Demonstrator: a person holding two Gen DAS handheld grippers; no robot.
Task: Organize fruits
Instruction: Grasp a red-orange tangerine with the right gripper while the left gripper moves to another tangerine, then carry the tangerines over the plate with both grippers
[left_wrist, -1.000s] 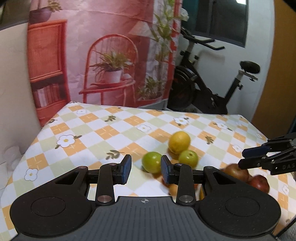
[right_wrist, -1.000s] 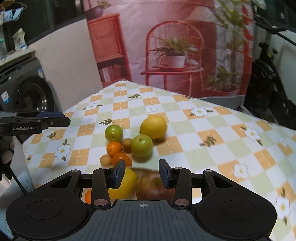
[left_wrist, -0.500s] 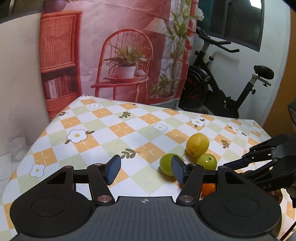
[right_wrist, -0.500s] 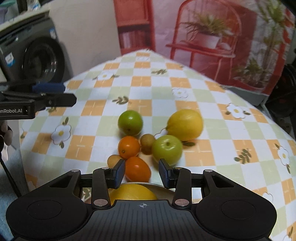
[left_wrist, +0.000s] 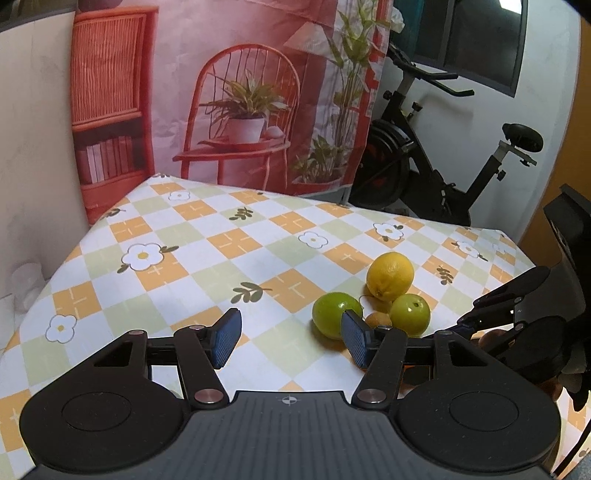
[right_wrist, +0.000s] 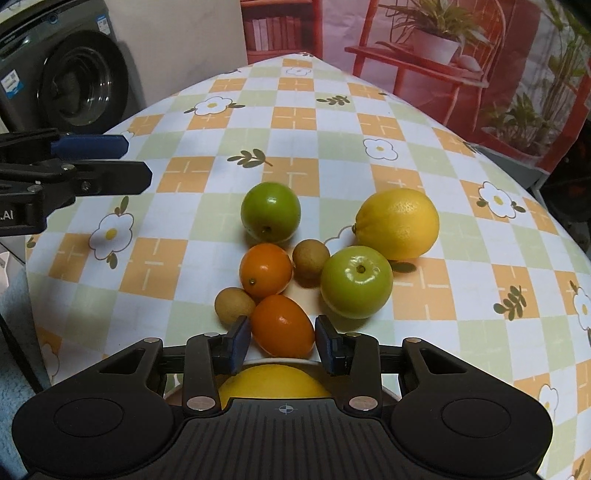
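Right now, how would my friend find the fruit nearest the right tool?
Look at the fruit pile on the checked tablecloth. At its near edge, just ahead of the right tool, lies an orange fruit. It is egg-shaped, while the other orange one is round.

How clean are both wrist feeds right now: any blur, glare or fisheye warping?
Left wrist view: sharp, table edge bowed by the fisheye, a bright ceiling light blown out at the top corner. Right wrist view: crisp on the fruit, small glare spots on the green fruit, corners dark.

Orange-green checked tablecloth (right_wrist: 295, 118), yellow lemon (right_wrist: 399, 221).
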